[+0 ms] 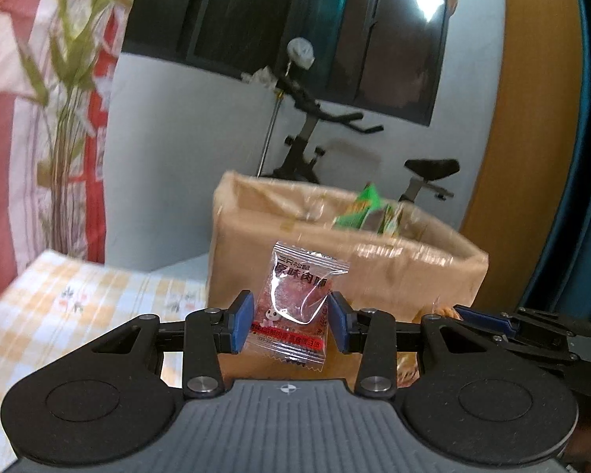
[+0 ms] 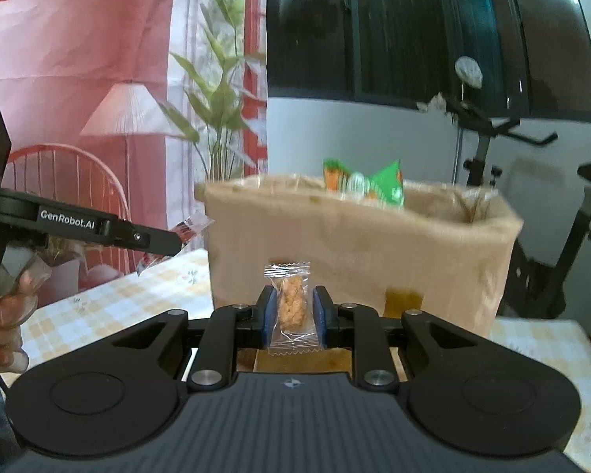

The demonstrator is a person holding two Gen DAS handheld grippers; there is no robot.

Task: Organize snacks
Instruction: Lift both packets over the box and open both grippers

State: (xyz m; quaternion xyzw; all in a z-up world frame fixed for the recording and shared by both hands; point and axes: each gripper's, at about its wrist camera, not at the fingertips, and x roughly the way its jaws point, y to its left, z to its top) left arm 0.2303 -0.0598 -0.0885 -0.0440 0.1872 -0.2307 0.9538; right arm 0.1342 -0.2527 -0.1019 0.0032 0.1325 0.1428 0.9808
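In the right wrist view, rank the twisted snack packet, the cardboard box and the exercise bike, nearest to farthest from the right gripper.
1. Twisted snack packet, gripped between the right gripper jaws.
2. Cardboard box, straight ahead on the table.
3. Exercise bike, behind the box, on the right by the wall.

Cardboard box sitting on the table towards its far edge, green snack packets lying inside it, exercise bike standing behind, plant standing left of the box.
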